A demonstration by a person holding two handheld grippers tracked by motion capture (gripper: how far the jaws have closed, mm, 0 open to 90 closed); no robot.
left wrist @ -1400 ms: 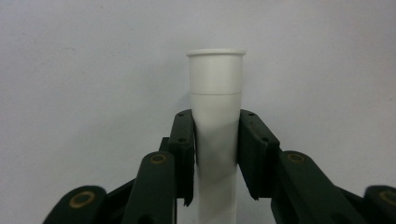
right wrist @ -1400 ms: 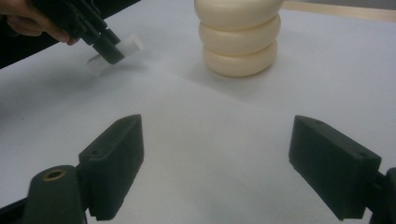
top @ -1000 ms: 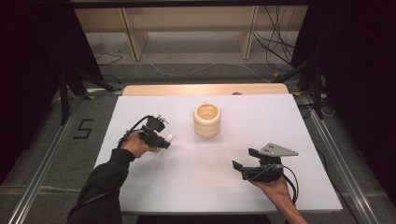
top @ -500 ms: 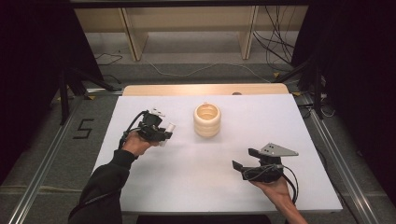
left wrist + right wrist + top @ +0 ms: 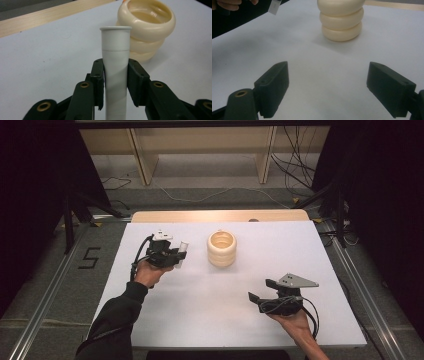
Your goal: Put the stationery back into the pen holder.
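A cream ribbed holder made of three stacked rings stands near the middle of the white table; its open top shows in the left gripper view. My left gripper is shut on a white plastic tube, upright between the pads, just left of the holder. The tube's tip sticks out toward the holder. My right gripper rests low at the front right, open, with nothing between its fingers. It faces the holder.
A wooden strip runs along the table's far edge. Beyond it stand shelf legs and loose cables on the floor. Metal rails flank the table on both sides. A "5" mark lies on the floor at left.
My left hand has drifted slightly right and away, bringing the tube a little closer to the holder. The right hand has stayed put.
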